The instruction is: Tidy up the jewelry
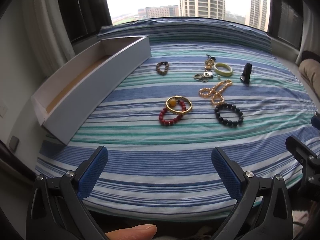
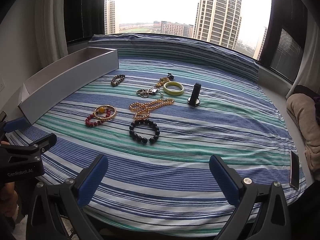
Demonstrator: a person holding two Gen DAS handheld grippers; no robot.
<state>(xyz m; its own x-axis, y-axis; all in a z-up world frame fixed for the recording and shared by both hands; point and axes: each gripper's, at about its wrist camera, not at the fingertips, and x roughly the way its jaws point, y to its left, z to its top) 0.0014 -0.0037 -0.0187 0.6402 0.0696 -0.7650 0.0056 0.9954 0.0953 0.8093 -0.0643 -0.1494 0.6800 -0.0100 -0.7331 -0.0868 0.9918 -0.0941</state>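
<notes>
Left gripper (image 1: pixel 159 172): fingers spread wide, nothing between them, poised over the striped cloth (image 1: pixel 160 150).
Right gripper (image 2: pixel 159 173): likewise spread and unladen.

Ahead of the right fingers, nearest first:
- black bead bracelet (image 2: pixel 144 131);
- gold chain (image 2: pixel 149 107), just beyond it;
- red bead bracelet (image 2: pixel 96 119), ahead-left, with a gold bangle (image 2: pixel 105 112) lying across it;
- pale green bangle (image 2: pixel 173 88), farther off, beside a cluster of rings (image 2: pixel 144 93);
- brown bead bracelet (image 2: pixel 117 80), far left.

Long white box (image 1: pixel 80 92): ahead-left of the left fingers, open-topped, well apart from the jewelry.
</notes>
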